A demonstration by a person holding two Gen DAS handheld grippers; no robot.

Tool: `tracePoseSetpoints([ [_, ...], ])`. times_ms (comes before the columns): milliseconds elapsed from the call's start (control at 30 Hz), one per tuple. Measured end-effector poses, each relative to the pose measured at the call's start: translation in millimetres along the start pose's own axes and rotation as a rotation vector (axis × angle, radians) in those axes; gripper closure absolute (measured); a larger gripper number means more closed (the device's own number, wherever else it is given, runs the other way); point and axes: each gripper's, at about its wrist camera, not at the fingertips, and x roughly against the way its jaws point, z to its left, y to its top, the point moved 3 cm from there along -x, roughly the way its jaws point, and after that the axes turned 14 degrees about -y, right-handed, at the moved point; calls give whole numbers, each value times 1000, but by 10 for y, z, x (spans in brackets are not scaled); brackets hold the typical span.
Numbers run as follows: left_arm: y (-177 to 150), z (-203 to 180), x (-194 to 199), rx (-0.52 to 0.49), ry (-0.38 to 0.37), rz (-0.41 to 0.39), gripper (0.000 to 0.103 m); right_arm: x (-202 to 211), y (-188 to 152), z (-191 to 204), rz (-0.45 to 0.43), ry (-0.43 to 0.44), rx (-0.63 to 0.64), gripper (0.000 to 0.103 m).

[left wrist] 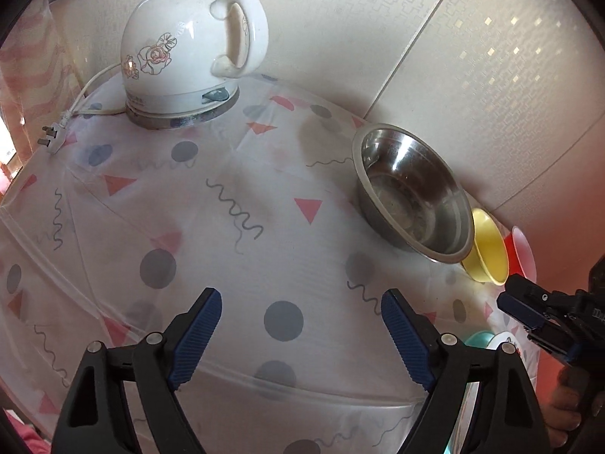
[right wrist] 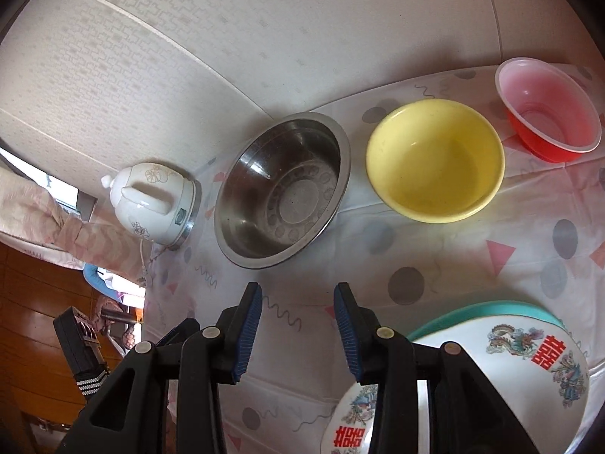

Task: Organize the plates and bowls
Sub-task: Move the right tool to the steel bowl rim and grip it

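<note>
Along the wall stand a steel bowl, a yellow bowl and a red plastic bowl, all upright and empty. A white plate with red characters lies on a teal plate at the near right. My right gripper hovers in front of the steel bowl, jaws partly apart with nothing between them. My left gripper is wide open over bare tablecloth, left of the steel bowl. The right gripper shows at the right edge, near the yellow bowl.
A white ceramic kettle stands on its base at the far left corner, its cord and plug trailing to the table's left edge. A patterned cloth covers the table. The tiled wall runs close behind the bowls.
</note>
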Motion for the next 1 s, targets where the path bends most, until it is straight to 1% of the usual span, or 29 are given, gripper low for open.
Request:
tracePoseSetpoints([
  [100,164,-26,-47,-6,-19,-1,11,-90,118,19,-8,-7,-34,63],
  [200,329,-57,-121,-32,-9,-3,11,-182,228,56,-12,-26,-40,63],
  [267,439,-43,-183,-21,7,4,11,-249,286,58,-7,-35,-53,63],
  [300,490,-32,-214,-7,0,10,11,-280,301,62,-6,-33,-60,63],
  [367,585,-24,-283,13,-26,15,13,-345,334,63,-3,-46,-68,63],
  [467,709,-69,-346,-9,-38,-14,15,-434,389,57,0,-55,-81,62],
  [500,754,-83,-386,-11,-38,-13,17,-457,411,42,2,-63,-83,62],
  [567,820,-103,-479,-9,-46,0,23,-507,448,17,13,-58,-96,62],
  [600,849,-116,-542,-11,-51,13,28,-530,462,12,18,-57,-98,62],
  [633,869,-122,-605,-13,-45,27,36,-555,482,15,23,-58,-98,62],
  [667,879,-130,-669,-15,-42,38,41,-583,496,18,26,-62,-98,62],
  [733,899,-130,-804,-15,-36,68,58,-633,513,21,35,-65,-92,62],
  [767,893,-127,-859,-10,-41,83,64,-658,523,27,39,-67,-88,62],
  [833,880,-137,-933,-13,-52,96,70,-704,533,45,46,-78,-73,62],
  [867,872,-152,-945,-19,-59,93,72,-723,536,55,48,-82,-60,64],
  [900,865,-173,-947,-26,-71,92,79,-748,532,70,52,-85,-46,66],
  [933,857,-197,-946,-38,-76,91,84,-771,525,87,59,-91,-31,72],
  [1000,829,-248,-944,-75,-65,84,88,-802,489,146,65,-107,9,74],
])
